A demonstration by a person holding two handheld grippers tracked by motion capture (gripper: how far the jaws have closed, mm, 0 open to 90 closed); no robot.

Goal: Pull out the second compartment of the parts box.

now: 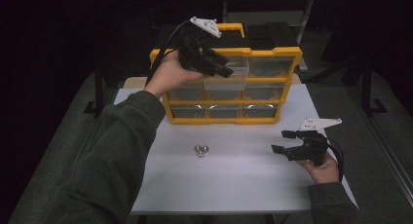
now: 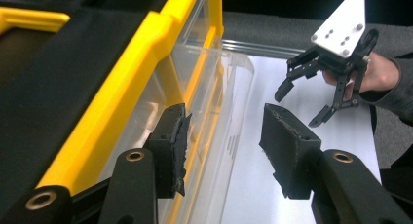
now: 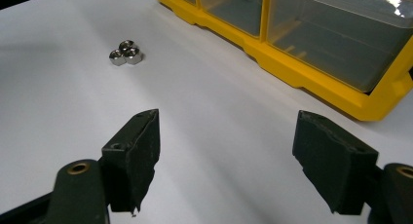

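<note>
My left gripper (image 1: 225,69), jaws apart and gripping nothing, faces the light, slippery clear drawer (image 1: 225,80) at twelve o'clock; I'd pinch its front lip.

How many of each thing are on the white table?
Yellow drawer box: 1
Shiny nuts: 3
Total: 4

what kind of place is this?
Probably a lab or workshop bench set up for recording handling work. A white table in a dark room holds a yellow parts organizer with clear drawers, and a few loose steel nuts lie in front of it.
</note>
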